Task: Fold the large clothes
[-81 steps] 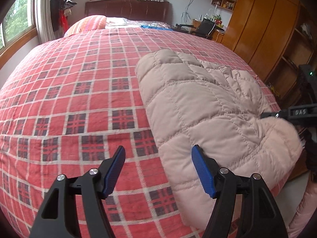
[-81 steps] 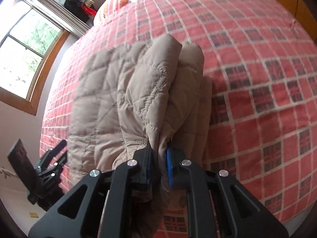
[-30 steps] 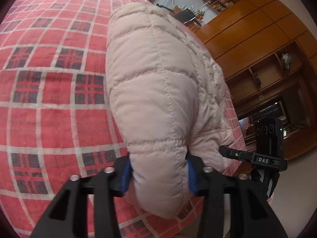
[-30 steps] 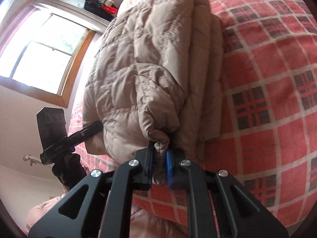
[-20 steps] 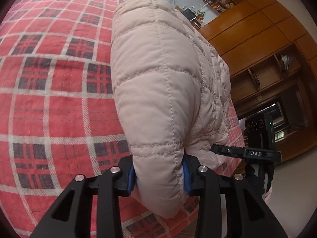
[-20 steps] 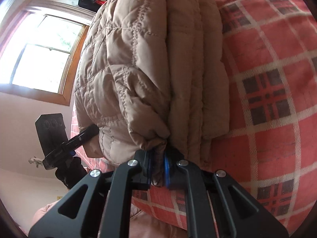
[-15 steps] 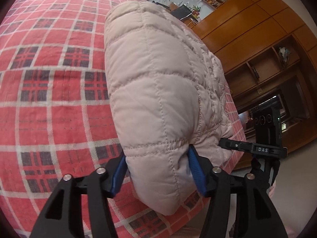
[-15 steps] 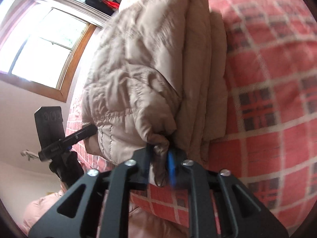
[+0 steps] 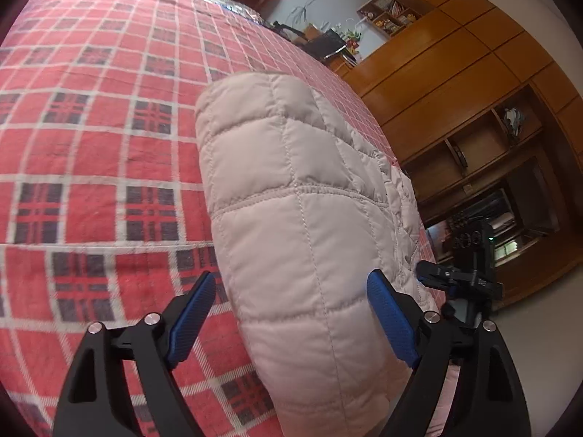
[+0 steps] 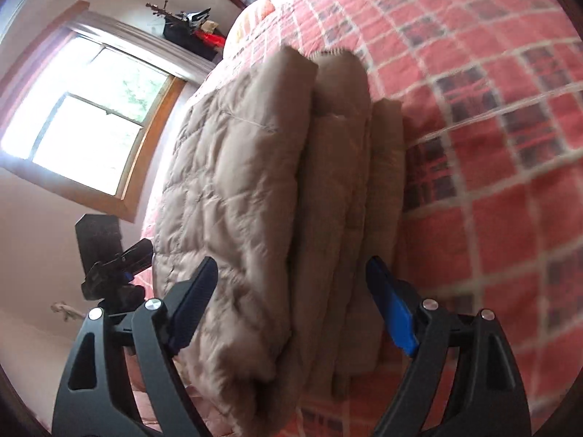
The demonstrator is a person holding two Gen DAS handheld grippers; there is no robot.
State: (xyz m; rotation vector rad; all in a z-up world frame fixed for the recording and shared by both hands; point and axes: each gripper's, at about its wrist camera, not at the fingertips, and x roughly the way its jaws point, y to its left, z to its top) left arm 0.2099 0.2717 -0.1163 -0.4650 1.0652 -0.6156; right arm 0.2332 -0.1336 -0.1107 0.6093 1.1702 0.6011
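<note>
A pale beige quilted puffer jacket [image 9: 302, 196] lies folded in several layers on the red plaid bed cover [image 9: 91, 153]. My left gripper [image 9: 291, 313] is open, its blue pads wide apart on either side of the jacket's near end. In the right wrist view the stacked folded edge of the jacket [image 10: 291, 196] faces me, and my right gripper [image 10: 295, 309] is open as well, straddling that edge without pinching it. Each gripper shows in the other's view: the right gripper [image 9: 459, 276] beyond the jacket, the left gripper [image 10: 116, 255] at the far left.
Wooden wardrobes and shelves [image 9: 473, 109] stand right of the bed. A desk with clutter [image 9: 328, 43] is at the far end. A window [image 10: 83, 123] lights the opposite wall. The bed edge [image 9: 433, 255] runs close under the jacket's right side.
Both grippers were shut on the jacket's ends half a second ago; both have let go and stand wide open. The jacket now rests on the bed.
</note>
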